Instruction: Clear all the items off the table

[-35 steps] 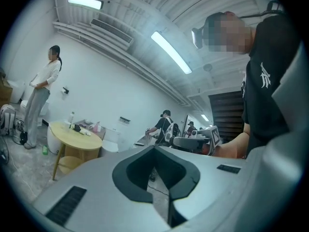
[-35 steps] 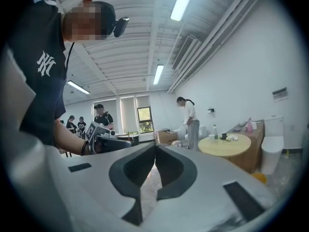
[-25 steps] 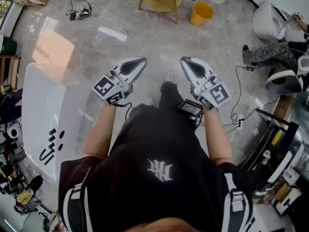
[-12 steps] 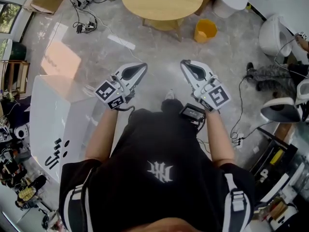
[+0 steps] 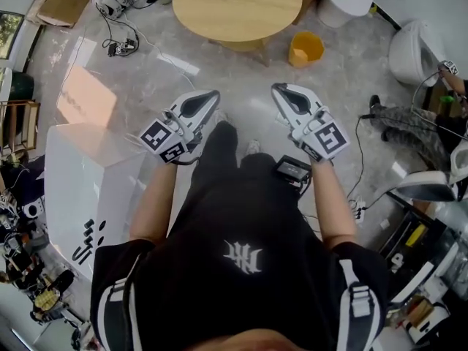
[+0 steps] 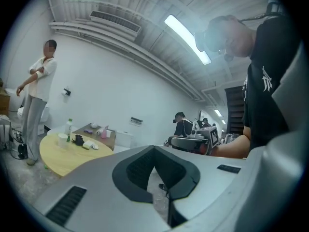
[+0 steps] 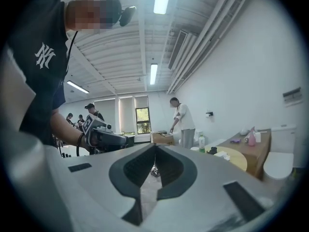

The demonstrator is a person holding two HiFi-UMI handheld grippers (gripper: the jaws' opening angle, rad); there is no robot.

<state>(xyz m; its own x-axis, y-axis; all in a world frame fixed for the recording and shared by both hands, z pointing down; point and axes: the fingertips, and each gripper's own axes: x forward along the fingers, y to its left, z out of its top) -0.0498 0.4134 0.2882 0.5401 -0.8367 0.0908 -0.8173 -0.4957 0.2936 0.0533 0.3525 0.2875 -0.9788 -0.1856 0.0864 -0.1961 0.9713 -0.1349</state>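
The round table (image 5: 241,9) carries a cup (image 6: 63,139), a bottle (image 6: 69,127) and several small items (image 6: 87,145) grouped near its far edge; the near edge is bare wood. A yellow bucket (image 5: 306,48) stands on the floor just beside the table's right edge. Open floor (image 5: 245,72) lies between the table and both tools. The left gripper (image 5: 208,101) and the right gripper (image 5: 283,95) are held side by side, apart, each with jaws closed together and nothing between them. A white cabinet (image 5: 73,189) and cables (image 5: 121,39) border the left side.
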